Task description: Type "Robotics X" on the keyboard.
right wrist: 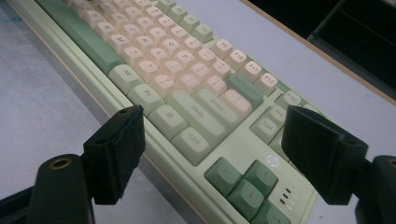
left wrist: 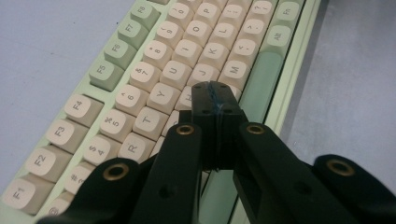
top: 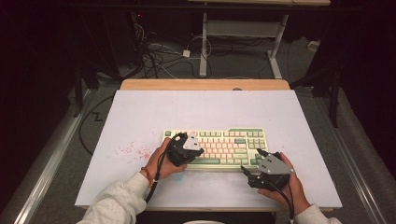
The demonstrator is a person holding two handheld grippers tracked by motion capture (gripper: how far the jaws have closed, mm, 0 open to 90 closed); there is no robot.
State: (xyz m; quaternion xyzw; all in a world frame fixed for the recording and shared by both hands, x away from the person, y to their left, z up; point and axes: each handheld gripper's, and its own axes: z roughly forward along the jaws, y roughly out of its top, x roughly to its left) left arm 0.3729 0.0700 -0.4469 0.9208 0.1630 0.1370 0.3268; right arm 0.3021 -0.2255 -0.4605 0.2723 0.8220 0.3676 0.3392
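Left gripper (top: 187,148) over the left half of the mechanical keyboard (top: 233,145), jaws pressed flat together, nothing between them. Tip hanging above the letter block near H (left wrist: 186,97) and the green spacebar (left wrist: 261,84) in the left gripper view (contact with a cap can't be confirmed from this angle). Reads as a key-poking step: closed jaws used as a single stylus.

Right gripper (top: 256,169) parked off the keyboard's near right corner, jaws spread wide, empty. Right gripper view looks across the Ctrl key (right wrist: 192,138) and arrow cluster (right wrist: 243,184), one pad each side of the frame, neither touching the board.

Keyboard sits flat, square to the near edge, centre-right on the pale table (top: 140,116), long side facing the person. Faint red speckling on the table left of it, well apart.

Next move, as a judgement: line the closed tip over one cap only, then press straight down. Caps sit close together, so a tilted approach risks catching two. Keep the right gripper clear, or bring it in to steady the case if the board slides.
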